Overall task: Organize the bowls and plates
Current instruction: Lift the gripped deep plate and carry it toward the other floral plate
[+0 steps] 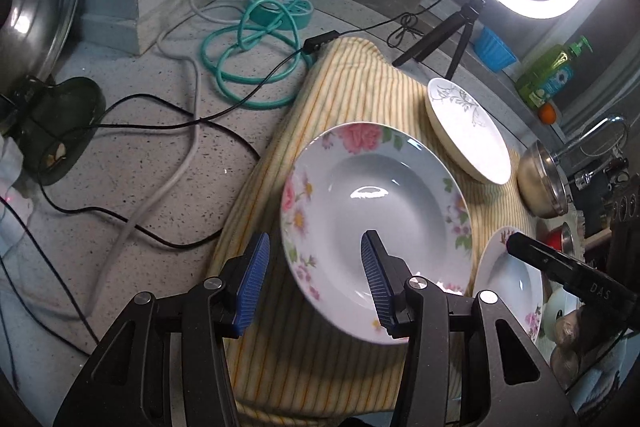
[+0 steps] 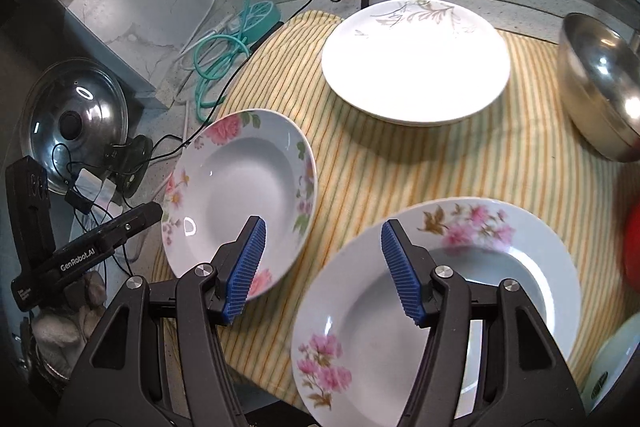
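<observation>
A speckled stone counter (image 1: 120,187) carries everything ahead of my grippers. A yellow striped cloth (image 2: 400,167) lies on it beneath both. Left of my left gripper (image 1: 314,279), cables sprawl over the bare stone: a coiled teal cord (image 1: 248,67), a white cable (image 1: 176,167), black wires (image 1: 160,125).

Two white plates (image 2: 240,183) (image 2: 436,307) bear pink flowers, a third white plate (image 2: 416,63) grey leaf sprigs, on a yellow-striped cloth (image 2: 400,171) over the grey speckled tabletop (image 1: 140,187).
</observation>
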Demonstrator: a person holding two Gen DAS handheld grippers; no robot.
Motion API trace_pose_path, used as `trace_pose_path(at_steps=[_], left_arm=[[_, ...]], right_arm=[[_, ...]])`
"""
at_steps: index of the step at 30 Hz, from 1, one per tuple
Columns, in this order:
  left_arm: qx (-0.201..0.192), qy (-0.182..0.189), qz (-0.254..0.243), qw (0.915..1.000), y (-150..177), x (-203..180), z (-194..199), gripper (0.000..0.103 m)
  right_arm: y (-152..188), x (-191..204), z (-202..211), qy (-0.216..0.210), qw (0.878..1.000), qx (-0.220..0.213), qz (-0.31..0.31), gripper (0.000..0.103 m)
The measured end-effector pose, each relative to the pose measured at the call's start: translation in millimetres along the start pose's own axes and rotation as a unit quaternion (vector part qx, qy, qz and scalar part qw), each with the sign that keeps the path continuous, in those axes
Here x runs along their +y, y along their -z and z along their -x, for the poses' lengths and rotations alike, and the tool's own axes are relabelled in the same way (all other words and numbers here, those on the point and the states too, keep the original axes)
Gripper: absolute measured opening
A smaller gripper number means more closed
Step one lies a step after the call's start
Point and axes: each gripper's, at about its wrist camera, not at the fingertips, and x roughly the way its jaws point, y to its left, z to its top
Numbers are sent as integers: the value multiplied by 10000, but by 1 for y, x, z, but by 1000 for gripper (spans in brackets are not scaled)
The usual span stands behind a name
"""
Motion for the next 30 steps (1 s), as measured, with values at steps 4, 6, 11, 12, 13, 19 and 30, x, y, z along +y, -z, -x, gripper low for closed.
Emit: trace_pose_path(at_steps=[4,6,11,12,13,19,30], left_arm=[[57,6,9,10000,-4,3,-7,44],[93,40,40,9999,-6,5,-11,43],[190,87,78,9998,-9,8,-18,35],[210,88,89,9997,-9,9,-19,34],[232,119,112,9996,-10,10,-20,33],[339,218,130,9991,-12,12,-26,24],[354,231,109,9990,-11,10,-27,23]], right_arm=[[-10,2,-17,-70,9999,157,-5,58],[-13,2,-24,-117,9997,226,-14,53],[-18,3,-36,-215,9991,374,-48,39],[-19,4,-38,-236,9989,404,-49,37],[-19,3,-39,-246,9988,429,-44,34],[-21,6,-48,-306,9979,568,-16,19],[-20,15,-51,-43,9981,553,269,15]])
